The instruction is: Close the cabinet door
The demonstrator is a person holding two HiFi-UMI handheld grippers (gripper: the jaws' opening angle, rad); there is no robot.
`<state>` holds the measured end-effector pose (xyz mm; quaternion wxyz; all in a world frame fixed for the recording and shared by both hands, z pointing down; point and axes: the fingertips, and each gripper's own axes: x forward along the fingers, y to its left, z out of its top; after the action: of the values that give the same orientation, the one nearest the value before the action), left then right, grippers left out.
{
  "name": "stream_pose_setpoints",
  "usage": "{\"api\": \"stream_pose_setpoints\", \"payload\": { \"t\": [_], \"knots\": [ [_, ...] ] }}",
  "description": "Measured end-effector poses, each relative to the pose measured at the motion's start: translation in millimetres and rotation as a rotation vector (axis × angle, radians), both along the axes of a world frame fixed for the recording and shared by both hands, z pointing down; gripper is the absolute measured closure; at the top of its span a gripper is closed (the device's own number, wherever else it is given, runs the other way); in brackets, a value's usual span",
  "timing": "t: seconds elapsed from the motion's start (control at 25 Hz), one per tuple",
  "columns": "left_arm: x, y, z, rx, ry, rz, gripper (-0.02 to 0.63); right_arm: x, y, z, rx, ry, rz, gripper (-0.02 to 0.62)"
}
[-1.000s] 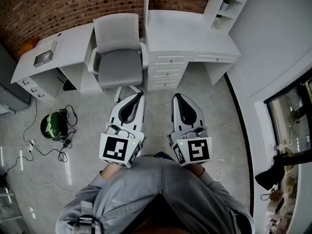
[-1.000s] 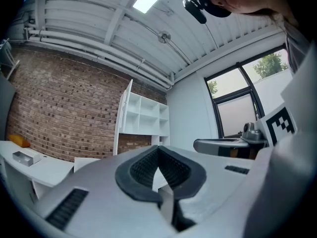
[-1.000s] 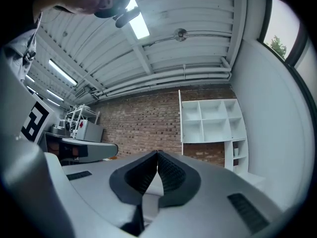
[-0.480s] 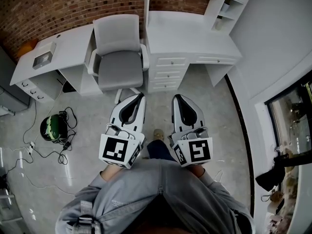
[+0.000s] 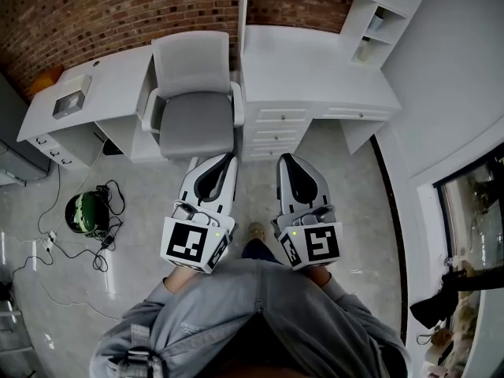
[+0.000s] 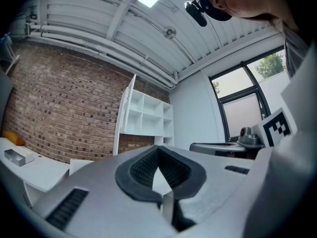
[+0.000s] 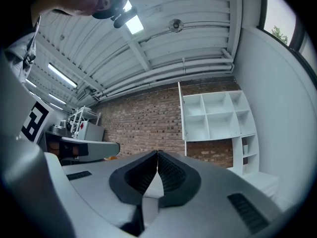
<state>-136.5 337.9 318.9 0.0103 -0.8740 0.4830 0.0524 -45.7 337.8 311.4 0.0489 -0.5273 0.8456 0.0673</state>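
**Cabinet door.** The cabinet door [image 5: 240,6] is a thin white panel. It stands open, edge-on to the head view, at the left side of the white shelf cabinet [image 7: 218,113]. The cabinet compartments are exposed. The cabinet sits on the rear of a white bench [image 5: 315,61], against the brick wall [image 5: 118,14].

**Tongs.** The left tongs [image 5: 230,156] are closed: the dark ribbed pads meet at the tip and nothing is between them. The right tongs [image 5: 282,157] are also closed tip to tip and empty. Both tongs are held side by side in front of the person's grey-sleeved torso. They point toward the bench and are well apart from the door. Neither touches any object.

**Surroundings.**
- A drawer stack [image 5: 276,124] is fitted under the bench front.
- A grey chair [image 5: 193,93] stands just left of the drawers, beside the door line.
- A second white bench [image 5: 102,85] lies further left and carries a small box [image 5: 69,101].
- A green round object [image 5: 85,209] and loose cables [image 5: 71,239] lie on the floor at the left.
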Motion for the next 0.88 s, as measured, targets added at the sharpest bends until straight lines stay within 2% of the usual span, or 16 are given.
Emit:
{"api": "stream_pose_setpoints", "payload": {
  "t": [0.36,0.88],
  "knots": [
    [13,-71,-8,0.006,-0.01,-0.041,0.6,12,-76,-7,0.005,-0.015,-0.047,0.568],
    [43,-142,-14,0.015,-0.008,-0.069,0.6,41,-152,-11,0.004,-0.022,-0.084,0.568]
  ]
}}
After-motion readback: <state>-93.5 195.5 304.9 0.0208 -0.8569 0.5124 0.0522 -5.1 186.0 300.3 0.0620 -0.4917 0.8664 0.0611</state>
